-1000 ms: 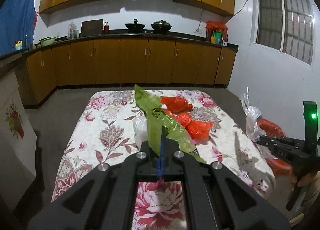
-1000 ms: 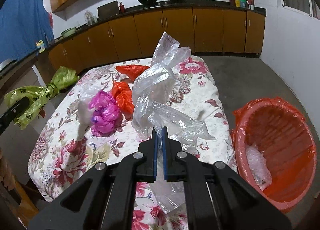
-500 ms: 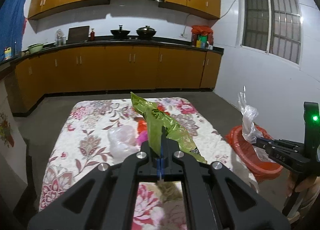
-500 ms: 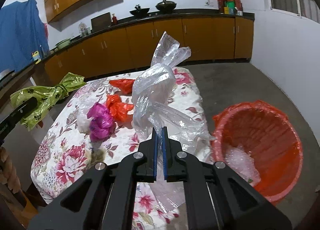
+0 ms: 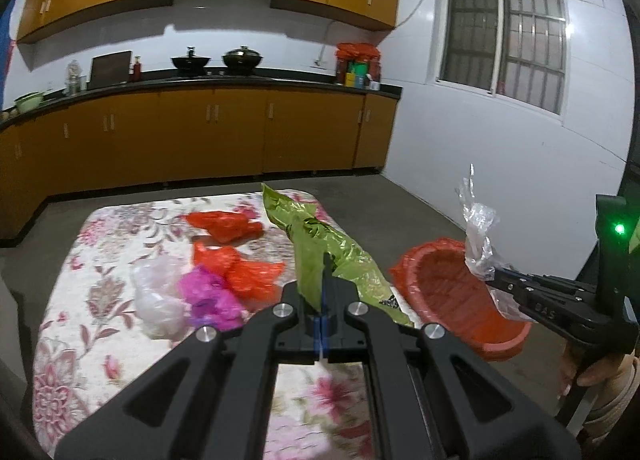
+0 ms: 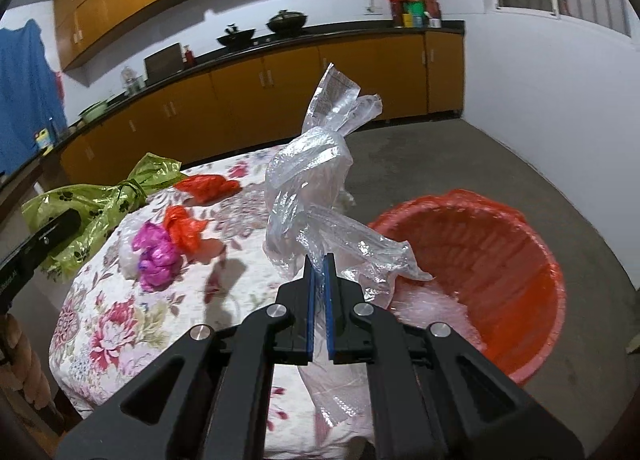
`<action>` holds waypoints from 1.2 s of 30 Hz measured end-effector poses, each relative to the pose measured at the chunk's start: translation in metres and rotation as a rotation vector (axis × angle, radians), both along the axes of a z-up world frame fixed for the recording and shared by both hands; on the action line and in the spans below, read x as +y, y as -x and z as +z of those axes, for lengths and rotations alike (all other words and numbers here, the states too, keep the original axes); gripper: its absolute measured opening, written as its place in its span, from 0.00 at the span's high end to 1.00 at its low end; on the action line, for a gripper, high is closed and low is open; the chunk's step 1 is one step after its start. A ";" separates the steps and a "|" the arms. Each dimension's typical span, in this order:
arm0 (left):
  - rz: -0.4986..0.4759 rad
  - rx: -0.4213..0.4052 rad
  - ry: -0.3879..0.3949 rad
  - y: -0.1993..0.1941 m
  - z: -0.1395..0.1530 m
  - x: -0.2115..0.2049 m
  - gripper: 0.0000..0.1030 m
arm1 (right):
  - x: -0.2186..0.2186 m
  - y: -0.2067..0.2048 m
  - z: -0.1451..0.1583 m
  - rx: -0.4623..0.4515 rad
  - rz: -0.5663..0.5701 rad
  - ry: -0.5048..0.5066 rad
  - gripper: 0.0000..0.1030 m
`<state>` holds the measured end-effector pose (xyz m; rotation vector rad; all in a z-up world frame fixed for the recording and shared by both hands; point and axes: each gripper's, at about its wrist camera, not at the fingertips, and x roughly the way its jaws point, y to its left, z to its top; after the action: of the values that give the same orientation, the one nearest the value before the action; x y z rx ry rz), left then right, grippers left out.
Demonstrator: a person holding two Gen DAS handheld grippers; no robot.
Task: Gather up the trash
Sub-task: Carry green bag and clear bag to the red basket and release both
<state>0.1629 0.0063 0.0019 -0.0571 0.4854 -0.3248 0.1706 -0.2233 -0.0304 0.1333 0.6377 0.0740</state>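
We hold the left gripper [image 5: 322, 300] with its jaws closed tight on a green bag [image 5: 320, 244], which is lifted above the flowered table [image 5: 100, 260]. We hold the right gripper [image 6: 319, 276] with its jaws pinched on a clear bag [image 6: 308, 188], only a thin gap between the blue pads [image 6: 329, 300]. This bag hangs at the table edge, just beside the red bin [image 6: 500, 260]. The bin stands on the floor beside the table. Two red bags [image 5: 224, 224], a pink bag [image 5: 208, 292] and a white bag [image 5: 156, 296] lie on the table.
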 end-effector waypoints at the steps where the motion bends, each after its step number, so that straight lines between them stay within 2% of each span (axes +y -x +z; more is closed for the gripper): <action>1: -0.013 0.002 0.004 -0.002 -0.001 -0.007 0.98 | -0.004 0.001 -0.001 0.000 -0.011 -0.001 0.95; 8: -0.093 0.017 0.031 -0.012 -0.008 -0.046 0.98 | -0.035 0.009 -0.001 -0.003 -0.094 -0.005 0.95; 22: -0.250 0.045 0.032 -0.031 -0.026 -0.129 0.98 | -0.096 0.015 -0.007 0.007 -0.238 -0.058 0.95; 36: -0.331 0.117 0.031 -0.058 -0.055 -0.190 0.97 | -0.128 -0.006 -0.022 0.040 -0.293 -0.082 0.94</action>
<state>0.2209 -0.1834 -0.0534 -0.0257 0.6070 -0.6562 0.1766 -0.3515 -0.0522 0.3063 0.6499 -0.1861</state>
